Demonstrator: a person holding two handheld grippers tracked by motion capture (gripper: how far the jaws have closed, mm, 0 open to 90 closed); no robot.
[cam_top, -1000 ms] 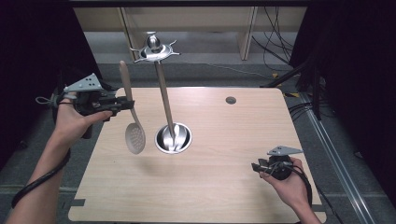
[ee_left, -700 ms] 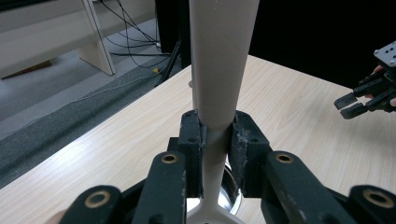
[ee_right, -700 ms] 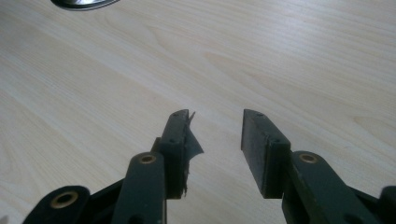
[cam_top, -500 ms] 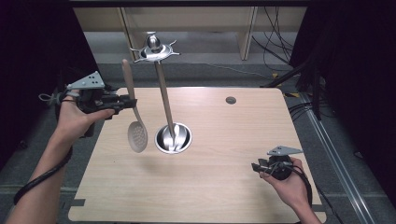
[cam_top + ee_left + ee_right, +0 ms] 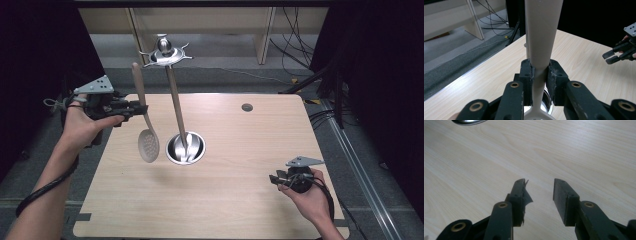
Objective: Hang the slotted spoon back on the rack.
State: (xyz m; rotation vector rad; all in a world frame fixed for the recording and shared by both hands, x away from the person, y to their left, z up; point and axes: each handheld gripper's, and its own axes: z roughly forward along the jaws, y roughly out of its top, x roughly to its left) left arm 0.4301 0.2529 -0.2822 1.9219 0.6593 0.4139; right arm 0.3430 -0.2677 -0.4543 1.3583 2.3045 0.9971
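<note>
A beige slotted spoon (image 5: 148, 144) hangs upright above the table's left half, bowl down, handle (image 5: 541, 37) up. My left gripper (image 5: 136, 108) is shut on that handle about halfway along; in the left gripper view both pads (image 5: 527, 75) press the stem from either side. A metal utensil stand (image 5: 185, 148) with a tall rod and a hooked top plate (image 5: 165, 53) rises from mid-table, just right of the spoon. My right gripper (image 5: 274, 178) rests low near the table's front right, open, with nothing between its jaws (image 5: 539, 191).
The light wooden table (image 5: 240, 200) has a small round dark cap (image 5: 247, 107) at the back. Cables lie on the floor behind and right of the table. A pale shelf unit (image 5: 260, 30) stands beyond the far edge.
The spoon and my left hand have shifted only slightly; the grip is the same. The right hand has kept still.
</note>
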